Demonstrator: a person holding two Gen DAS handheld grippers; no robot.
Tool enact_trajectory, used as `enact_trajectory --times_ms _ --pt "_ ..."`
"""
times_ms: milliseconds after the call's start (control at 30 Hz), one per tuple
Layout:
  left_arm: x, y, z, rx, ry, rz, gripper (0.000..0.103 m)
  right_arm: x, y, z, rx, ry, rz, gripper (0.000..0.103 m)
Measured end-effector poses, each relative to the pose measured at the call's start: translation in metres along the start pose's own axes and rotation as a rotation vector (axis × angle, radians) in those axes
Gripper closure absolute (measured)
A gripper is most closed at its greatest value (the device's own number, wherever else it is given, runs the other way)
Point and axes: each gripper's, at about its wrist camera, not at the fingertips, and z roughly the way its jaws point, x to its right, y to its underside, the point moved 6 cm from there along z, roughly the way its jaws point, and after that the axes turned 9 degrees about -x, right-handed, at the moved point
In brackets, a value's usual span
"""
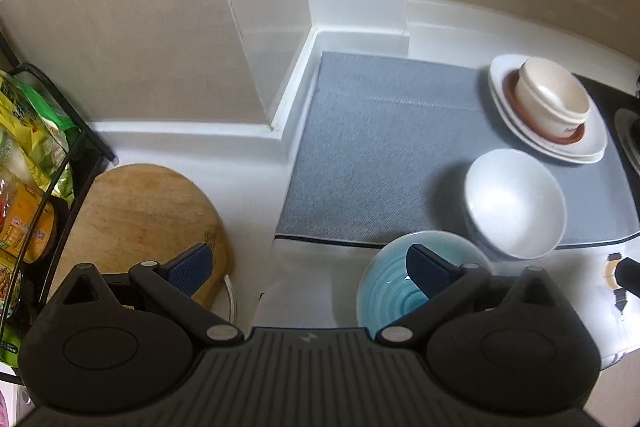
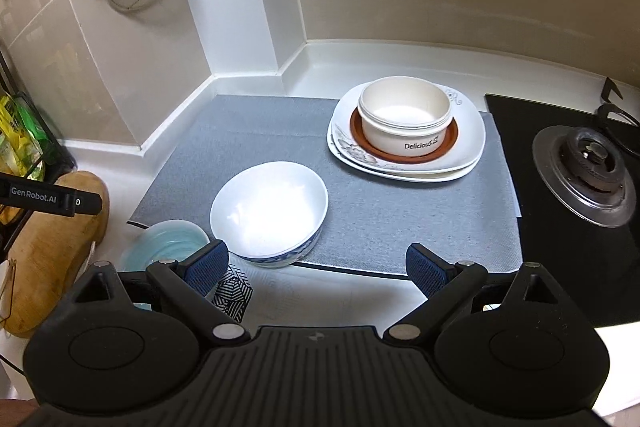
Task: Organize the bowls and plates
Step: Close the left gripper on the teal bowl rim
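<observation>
We've got both sets of fingers spread open and empty, since the round white ceramic bowl [image 2: 269, 213] and ribbed teal bowl [image 1: 416, 287] beside it aren't stacked on the plates yet.

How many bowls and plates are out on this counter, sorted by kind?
Bowls: 3, a white bowl, a blue bowl and a cream bowl.
Plates: 3, stacked, two white plates under a brown plate.
Total: 6.
</observation>
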Motion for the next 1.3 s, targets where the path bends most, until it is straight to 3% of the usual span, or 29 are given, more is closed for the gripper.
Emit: enact_trajectory --times_ms 333,433,633,867,1200,1300 --pt "0.001 0.016 0.046 -0.132 -0.008 0.043 0.0 -0.03 0.002 0.049 -0.138 -0.108 -0.108 0.007" --pt "0.005 0.02 0.054 -0.153 0.002 0.068 0.0 -0.048 0.005 0.065 -0.192 -0.161 -0.159 0.007" --pt "0.01 0.022 0.073 -0.18 0.02 0.107 0.0 -0.068 0.007 0.095 -0.278 -0.187 -0.202 0.007" --pt "0.014 0.016 0.102 -0.237 -0.01 0.137 0.0 -0.076 0.002 0.122 -0.337 -0.13 -0.215 0.007" --pt "0.028 0.009 0.115 -0.25 0.027 0.186 0.0 -0.077 0.004 0.145 -0.393 -0.11 -0.18 0.01" --pt "0.031 0.01 0.114 -0.249 0.031 0.186 0.0 -0.08 0.005 0.144 -0.376 -0.101 -0.2 0.022"
